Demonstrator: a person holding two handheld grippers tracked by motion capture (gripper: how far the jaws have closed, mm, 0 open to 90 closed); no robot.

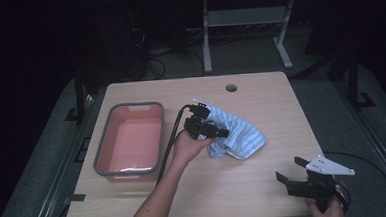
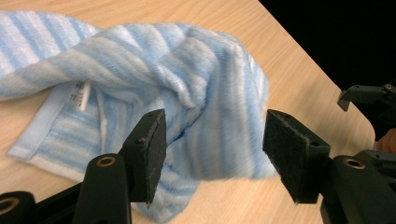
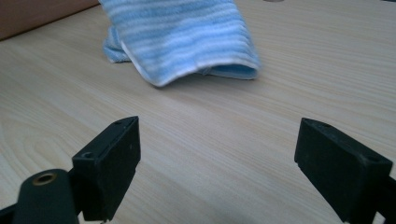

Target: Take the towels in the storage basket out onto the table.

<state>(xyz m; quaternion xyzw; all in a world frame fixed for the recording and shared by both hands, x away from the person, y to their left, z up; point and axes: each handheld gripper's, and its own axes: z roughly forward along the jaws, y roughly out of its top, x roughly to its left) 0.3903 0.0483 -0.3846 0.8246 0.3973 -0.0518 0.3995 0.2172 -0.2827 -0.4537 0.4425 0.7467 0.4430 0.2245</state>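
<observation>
A blue and white striped towel (image 1: 237, 133) lies crumpled in the middle of the wooden table (image 1: 260, 100). My left gripper (image 1: 221, 132) hovers at the towel's left edge, held by a hand. In the left gripper view it (image 2: 212, 149) stands open, with a raised fold of the towel (image 2: 187, 88) just beyond and between the jaws; whether the pads touch the cloth I cannot tell. My right gripper (image 1: 290, 171) rests near the table's front right corner, open and holding nothing. In the right gripper view it (image 3: 217, 161) faces bare wood, with the towel (image 3: 182, 37) farther off.
A pink tub with a grey rim (image 1: 103, 148) sits at the table's left side, nothing inside it. A round cable hole (image 1: 231, 88) marks the back edge. Cables trail from both grippers. A desk frame (image 1: 247, 30) stands on the dark floor behind.
</observation>
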